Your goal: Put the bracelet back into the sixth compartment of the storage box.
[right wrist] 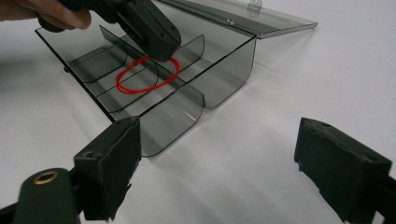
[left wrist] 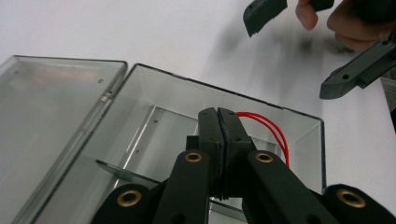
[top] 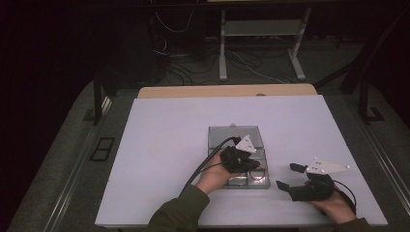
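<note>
A smoky clear compartment box (top: 216,149) lies on the white table with its lid (top: 227,135) folded open at the far side. A red elastic loop (right wrist: 140,81) rests across the dividers of a compartment near the box's right end (top: 261,175). My left gripper (top: 252,167) reaches into that compartment; its jaws are shut (left wrist: 218,112), and the red loop (left wrist: 275,133) comes out from between their tips. My right gripper (top: 290,176) rests to the right of the box, open with nothing between its jaws (right wrist: 219,140).
The white table top (top: 164,145) has wide free room left of and beyond the box. The open lid (left wrist: 51,107) lies flat on the table. Past the table's far edge stand metal table legs and cables on the floor (top: 227,58).
</note>
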Tool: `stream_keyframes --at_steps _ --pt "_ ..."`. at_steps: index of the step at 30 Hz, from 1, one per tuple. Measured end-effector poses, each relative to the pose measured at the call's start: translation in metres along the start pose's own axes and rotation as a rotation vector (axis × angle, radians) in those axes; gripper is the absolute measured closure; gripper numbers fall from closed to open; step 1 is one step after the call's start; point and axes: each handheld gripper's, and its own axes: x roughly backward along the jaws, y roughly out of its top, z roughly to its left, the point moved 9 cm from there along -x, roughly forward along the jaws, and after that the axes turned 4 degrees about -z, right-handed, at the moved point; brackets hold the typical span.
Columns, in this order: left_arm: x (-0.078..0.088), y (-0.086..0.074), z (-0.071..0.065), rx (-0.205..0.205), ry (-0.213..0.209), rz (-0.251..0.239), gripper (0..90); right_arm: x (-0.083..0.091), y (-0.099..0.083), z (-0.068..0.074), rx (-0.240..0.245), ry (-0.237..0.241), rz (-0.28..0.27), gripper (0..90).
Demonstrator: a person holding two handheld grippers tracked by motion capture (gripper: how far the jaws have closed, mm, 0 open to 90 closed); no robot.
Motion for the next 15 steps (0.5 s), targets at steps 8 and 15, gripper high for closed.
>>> stream_keyframes --at_steps 8,15 --pt "-0.0059 -0.005 -0.0022 -0.024 -0.018 0.036 88.3 -0.0002 -0.0001 0.0001 0.0 0.0 0.001 14.6" --pt "-0.007 -0.0063 -0.0029 -0.017 -0.03 0.04 85.3 -0.0002 -0.0002 0.0002 0.002 0.001 0.002 14.6"
